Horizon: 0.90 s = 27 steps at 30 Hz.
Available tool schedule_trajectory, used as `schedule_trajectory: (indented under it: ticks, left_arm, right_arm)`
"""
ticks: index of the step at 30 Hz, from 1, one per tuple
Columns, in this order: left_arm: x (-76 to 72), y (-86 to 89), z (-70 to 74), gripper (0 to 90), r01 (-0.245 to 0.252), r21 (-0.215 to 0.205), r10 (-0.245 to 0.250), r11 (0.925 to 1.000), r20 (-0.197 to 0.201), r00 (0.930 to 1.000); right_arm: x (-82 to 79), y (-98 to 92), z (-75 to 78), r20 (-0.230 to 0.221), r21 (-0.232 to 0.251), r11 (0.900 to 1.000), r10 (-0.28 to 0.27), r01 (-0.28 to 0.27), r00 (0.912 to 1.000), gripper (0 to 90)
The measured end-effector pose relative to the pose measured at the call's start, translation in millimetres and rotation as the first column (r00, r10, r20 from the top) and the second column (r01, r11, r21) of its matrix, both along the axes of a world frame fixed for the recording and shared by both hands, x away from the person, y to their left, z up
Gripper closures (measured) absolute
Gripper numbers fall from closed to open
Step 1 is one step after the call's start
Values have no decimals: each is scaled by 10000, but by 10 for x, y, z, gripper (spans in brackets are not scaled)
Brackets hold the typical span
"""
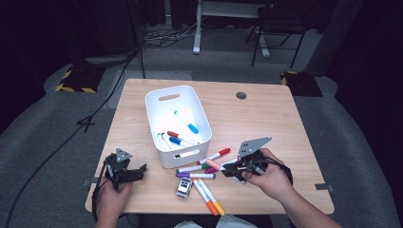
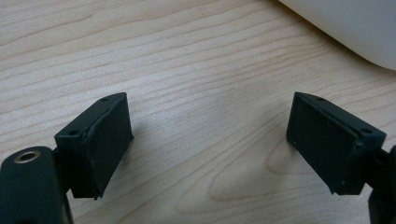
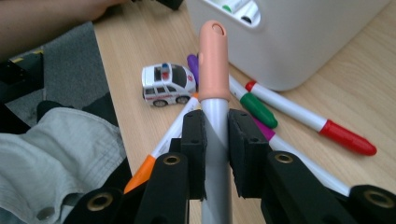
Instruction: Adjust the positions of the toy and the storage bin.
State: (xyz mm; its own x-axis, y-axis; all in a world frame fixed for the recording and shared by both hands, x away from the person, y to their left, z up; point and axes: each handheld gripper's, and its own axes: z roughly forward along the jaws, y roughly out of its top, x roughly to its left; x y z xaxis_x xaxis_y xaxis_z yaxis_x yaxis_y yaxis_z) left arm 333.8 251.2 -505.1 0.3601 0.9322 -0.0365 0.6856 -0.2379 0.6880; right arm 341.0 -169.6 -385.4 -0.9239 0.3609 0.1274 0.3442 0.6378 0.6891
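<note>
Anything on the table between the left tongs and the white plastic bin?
No: bare light wood table separates the open left tongs from the white plastic bin, seen in the high view.

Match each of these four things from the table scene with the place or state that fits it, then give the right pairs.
1. peach-capped marker
2. toy car
3. left gripper
4. blue-capped marker

A. inside the white bin
B. open, nothing between its jaws
C. clamped in the right gripper
D. standing on the table beside loose markers

Pairs: 1-C, 2-D, 3-B, 4-A
</note>
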Motion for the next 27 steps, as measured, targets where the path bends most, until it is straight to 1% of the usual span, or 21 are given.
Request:
schedule_trajectory:
  ticks: [2, 4, 5, 6, 12, 17, 18, 22, 24, 27]
  left_arm:
    - [-4, 2, -1, 145, 1, -19, -2, 10000, -16, 10000]
    - [-7, 2, 1, 145, 5, -11, -6, 10000, -42, 10000]
    - [-7, 1, 1, 145, -8, 11, 8, 10000, -42, 10000]
    - [-7, 2, 1, 145, 5, -11, -5, 10000, -44, 10000]
    - [-7, 1, 1, 145, -6, 7, 6, 10000, -41, 10000]
    - [-7, 2, 1, 145, -5, 8, 5, 10000, -43, 10000]
    - [-6, 1, 1, 145, -10, 12, 10, 10000, -40, 10000]
    - [-6, 3, 1, 145, 9, -6, -9, 10000, -40, 10000]
    - [-6, 3, 0, 145, 13, -18, -13, 10000, -37, 10000]
    - [-5, 3, 0, 145, 13, -24, -13, 10000, -37, 10000]
  right_arm:
    - [16, 19, 64, -29, 192, 9998, -39, 39, 10000, 772]
    - [43, 28, 114, 81, 267, 9996, 51, -53, 10000, 773]
    - [52, 39, 138, 86, 344, 9994, 11, -14, 10000, 773]
    - [61, 41, 158, 125, 295, 9996, 8, -12, 9999, 773]
    - [170, 122, 315, 367, 638, 9979, 40, -63, 9993, 773]
    - [238, 259, 444, 599, 676, 9977, 25, -65, 9982, 773]
    - [255, 287, 472, 706, 655, 9978, 23, -69, 9975, 773]
    - [353, 404, 579, 940, 780, 9969, -37, -37, 9956, 772]
    - [396, 451, 607, 965, 817, 9966, -45, -34, 9953, 773]
    - [466, 541, 629, 981, 741, 9972, -92, 19, 9951, 772]
